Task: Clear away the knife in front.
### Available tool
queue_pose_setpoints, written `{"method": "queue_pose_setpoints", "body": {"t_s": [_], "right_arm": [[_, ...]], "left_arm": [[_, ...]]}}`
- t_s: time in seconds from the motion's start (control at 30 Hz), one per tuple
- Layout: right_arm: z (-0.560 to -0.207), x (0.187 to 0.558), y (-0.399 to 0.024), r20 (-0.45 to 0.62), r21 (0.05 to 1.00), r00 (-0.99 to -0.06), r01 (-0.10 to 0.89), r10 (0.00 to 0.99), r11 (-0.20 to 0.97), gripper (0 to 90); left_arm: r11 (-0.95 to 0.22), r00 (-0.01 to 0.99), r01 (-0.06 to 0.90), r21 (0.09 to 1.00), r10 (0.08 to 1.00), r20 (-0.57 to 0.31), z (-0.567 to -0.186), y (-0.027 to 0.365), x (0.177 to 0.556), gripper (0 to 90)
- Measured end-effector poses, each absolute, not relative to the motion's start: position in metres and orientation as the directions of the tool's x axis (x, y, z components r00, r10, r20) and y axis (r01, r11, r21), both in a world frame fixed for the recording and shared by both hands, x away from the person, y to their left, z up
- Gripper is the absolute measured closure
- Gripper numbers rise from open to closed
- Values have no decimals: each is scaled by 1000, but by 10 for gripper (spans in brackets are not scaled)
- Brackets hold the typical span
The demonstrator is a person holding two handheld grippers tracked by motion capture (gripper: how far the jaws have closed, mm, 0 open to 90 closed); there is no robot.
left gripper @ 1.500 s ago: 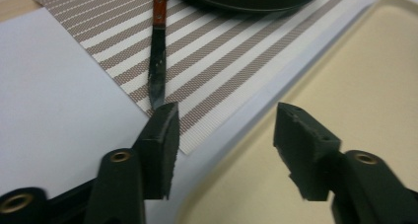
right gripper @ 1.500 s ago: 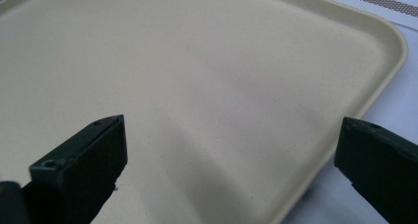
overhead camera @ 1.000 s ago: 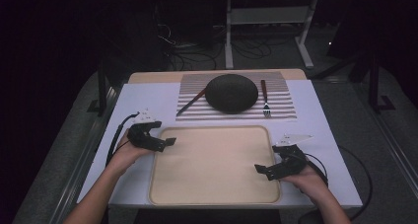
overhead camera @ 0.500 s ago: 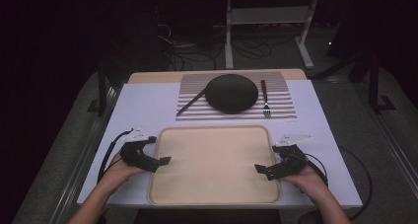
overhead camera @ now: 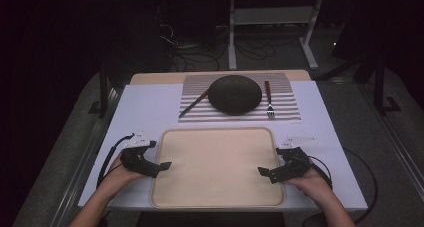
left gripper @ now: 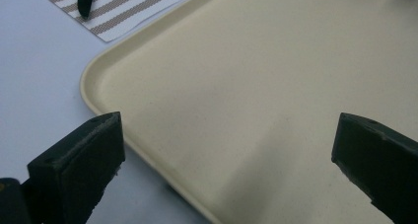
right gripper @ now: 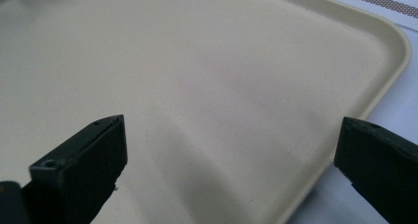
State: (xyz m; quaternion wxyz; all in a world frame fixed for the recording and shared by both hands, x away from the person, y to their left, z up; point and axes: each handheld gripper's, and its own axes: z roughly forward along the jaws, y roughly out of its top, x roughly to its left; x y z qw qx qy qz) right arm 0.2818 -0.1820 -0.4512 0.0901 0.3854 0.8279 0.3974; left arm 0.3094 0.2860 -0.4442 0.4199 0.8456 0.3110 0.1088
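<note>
A beige tray [overhead camera: 217, 157] lies flat at the near middle of the table. My left gripper [overhead camera: 162, 166] sits at the tray's left edge, low over the table. Its jaws have just been opening and now stand wide. In the left gripper view [left gripper: 226, 150] the tray's rim [left gripper: 106, 110] runs between the jaws, one over the white table and one over the tray, neither pressing on it. My right gripper [overhead camera: 262, 173] rests at the tray's right edge, also wide open. In the right gripper view [right gripper: 231, 150] the tray rim [right gripper: 394, 61] passes between its jaws.
Beyond the tray lies a striped placemat [overhead camera: 287, 109] with a dark round dish [overhead camera: 235, 93], a knife [overhead camera: 195, 103] to its left and a fork [overhead camera: 269, 99] to its right. A white cover [overhead camera: 140, 112] spans the tabletop. Cables trail from both grippers.
My left hand has moved back along the tray's left edge toward the near side and sunk slightly. The right hand has kept still.
</note>
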Motion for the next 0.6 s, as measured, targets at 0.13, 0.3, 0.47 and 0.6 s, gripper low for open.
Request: {"method": "queue_pose_setpoints", "body": {"t_s": [0.13, 0.3, 0.47, 0.6], "right_arm": [[-450, 281, -183, 161, 733, -687, 564, 708, 381, 0], [-451, 282, -182, 158, 733, -692, 560, 704, 386, 0], [-451, 282, -182, 155, 732, -696, 558, 702, 392, 0], [-451, 282, -182, 157, 731, -695, 560, 702, 391, 0]], "left_arm": [[-455, 784, 437, 776, 616, -80, -443, 285, 311, 0], [-450, 788, 432, 781, 611, -83, -441, 281, 314, 0], [-459, 790, 430, 777, 608, -78, -440, 278, 321, 0], [-454, 788, 433, 779, 610, -83, -439, 276, 328, 1]]}}
